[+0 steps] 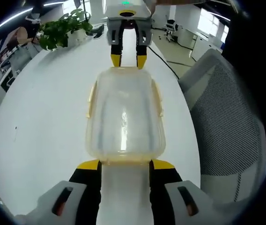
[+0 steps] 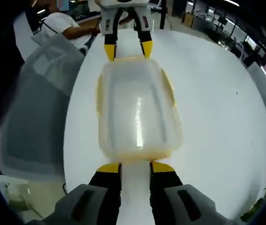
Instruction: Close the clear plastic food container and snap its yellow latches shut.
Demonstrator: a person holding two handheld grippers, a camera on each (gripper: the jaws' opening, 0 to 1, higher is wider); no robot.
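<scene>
A: Item one, the clear plastic food container (image 1: 125, 115)?

B: It sits on the white counter (image 1: 44, 108), lid on, between the two claws. Nothing can be seen inside through the cloudy lid. Yellow latches (image 1: 91, 97) run along both long sides; whether they are snapped down I cannot tell.

A: The claws?

B: Left claw (image 1: 125, 165) at the near short end in the left gripper view, jaws spread and released, yellow tips at the container's edge. The right claw (image 2: 135, 167) is likewise parted, holding nothing, at the opposite short end. Each appears at the far end of the other's view, jaws apart, tips just at the container rim.

A: What does one view add?

B: The left gripper view has a potted plant (image 1: 63, 29) on the counter's far left and a grey mesh chair (image 1: 226, 117) on the right. The right gripper view has that chair (image 2: 34, 98) on its left and a person in a white top (image 2: 65, 23) beyond it.
</scene>
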